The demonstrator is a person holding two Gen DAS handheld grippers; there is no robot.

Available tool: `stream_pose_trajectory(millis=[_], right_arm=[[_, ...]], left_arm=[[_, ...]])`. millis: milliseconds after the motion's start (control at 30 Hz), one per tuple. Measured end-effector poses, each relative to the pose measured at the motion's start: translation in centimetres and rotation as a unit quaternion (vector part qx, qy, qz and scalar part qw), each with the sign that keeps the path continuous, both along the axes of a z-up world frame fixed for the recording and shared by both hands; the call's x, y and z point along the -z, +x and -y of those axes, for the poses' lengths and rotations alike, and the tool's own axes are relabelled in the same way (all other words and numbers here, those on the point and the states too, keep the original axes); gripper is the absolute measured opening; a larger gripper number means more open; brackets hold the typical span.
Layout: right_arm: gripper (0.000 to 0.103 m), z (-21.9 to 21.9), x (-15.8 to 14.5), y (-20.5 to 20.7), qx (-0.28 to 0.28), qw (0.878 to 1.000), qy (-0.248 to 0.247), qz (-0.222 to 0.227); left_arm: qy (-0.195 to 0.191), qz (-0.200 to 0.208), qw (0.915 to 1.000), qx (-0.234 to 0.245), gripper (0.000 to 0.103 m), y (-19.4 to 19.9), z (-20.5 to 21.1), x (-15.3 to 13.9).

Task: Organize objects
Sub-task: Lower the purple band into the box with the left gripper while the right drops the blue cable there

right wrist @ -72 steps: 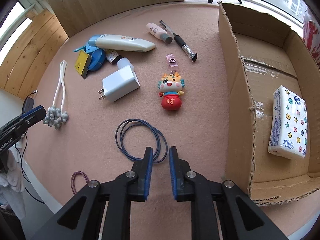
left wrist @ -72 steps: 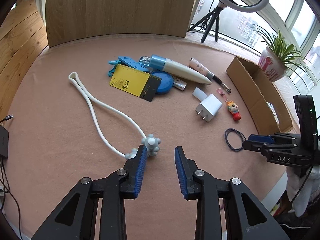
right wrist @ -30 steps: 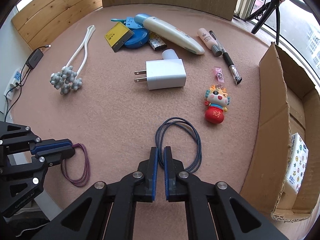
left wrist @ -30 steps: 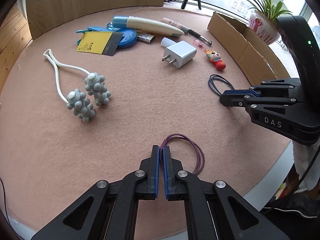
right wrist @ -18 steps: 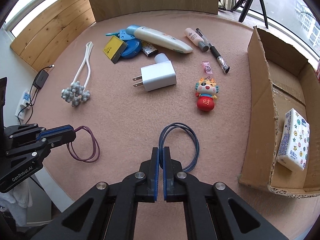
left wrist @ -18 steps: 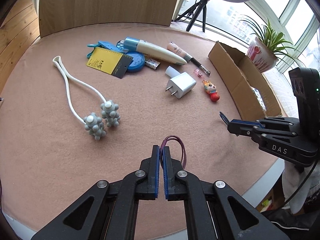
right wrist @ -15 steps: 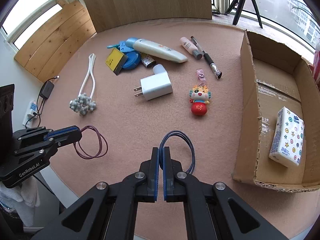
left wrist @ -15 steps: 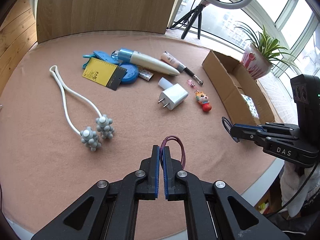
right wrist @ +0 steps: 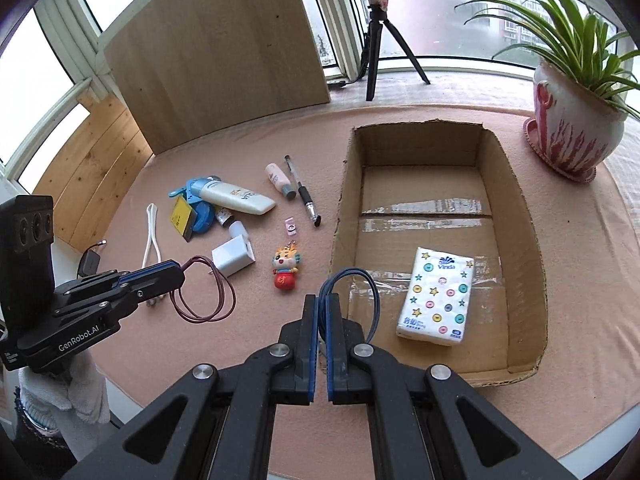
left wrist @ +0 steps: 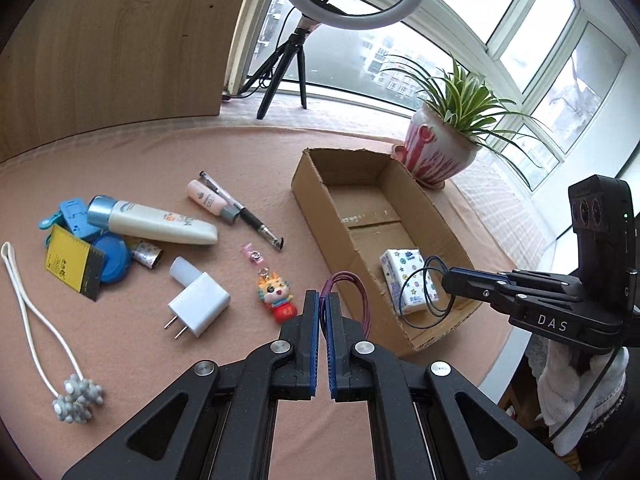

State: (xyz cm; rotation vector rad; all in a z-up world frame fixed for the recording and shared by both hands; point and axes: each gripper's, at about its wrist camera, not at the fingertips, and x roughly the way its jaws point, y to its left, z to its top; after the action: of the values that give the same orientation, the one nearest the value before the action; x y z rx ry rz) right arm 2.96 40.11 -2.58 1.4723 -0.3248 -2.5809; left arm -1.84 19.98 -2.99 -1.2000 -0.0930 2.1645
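My left gripper [left wrist: 323,300] is shut on a maroon hair tie [left wrist: 363,305], which hangs in the air above the table near the cardboard box [left wrist: 316,216]. From the right wrist view the same left gripper [right wrist: 182,272] shows at the left with the maroon hair tie [right wrist: 224,300] dangling from it. My right gripper [right wrist: 322,302] is shut on a dark blue hair tie [right wrist: 374,300] over the front left corner of the cardboard box [right wrist: 344,184]. In the left wrist view the right gripper [left wrist: 446,278] holds the blue hair tie [left wrist: 428,312] over the box.
A tissue pack [right wrist: 436,296] lies in the box. On the pink table mat lie a white charger [left wrist: 198,306], a red doll keychain [left wrist: 278,300], a lotion tube [left wrist: 156,222], a pen [left wrist: 248,212], a yellow card [left wrist: 70,262] and a white beaded massager [left wrist: 76,398]. A potted plant [right wrist: 576,120] stands beyond the box.
Both grippers closed on their hair ties, lifted them off the mat and carried them up and toward the cardboard box, which now fills more of both views.
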Motion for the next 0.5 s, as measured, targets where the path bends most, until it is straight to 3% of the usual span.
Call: stream_pose_trajectory(millis=[433,467,500], right_arm=[[0.003,-6.4,1.0,-1.8,0.060,0.998,-0.003,0.004],[0.003,-6.6,1.1,-1.9,0.061,0.998,-0.005,0.004],[0.004,-6.8,1.1,-1.9,0.061,0.998,-0.005,0.002]], left_arm=[[0.001,-0.009,0.9994,0.032,0.003,-5.5,-10.5,0.7],[0.004,-0.005,0.9996,0.028,0.008,-5.9,-10.8,0.9],[0.003,0.000,0.9997,0.023,0.028,-6.3,-10.9,1.2]])
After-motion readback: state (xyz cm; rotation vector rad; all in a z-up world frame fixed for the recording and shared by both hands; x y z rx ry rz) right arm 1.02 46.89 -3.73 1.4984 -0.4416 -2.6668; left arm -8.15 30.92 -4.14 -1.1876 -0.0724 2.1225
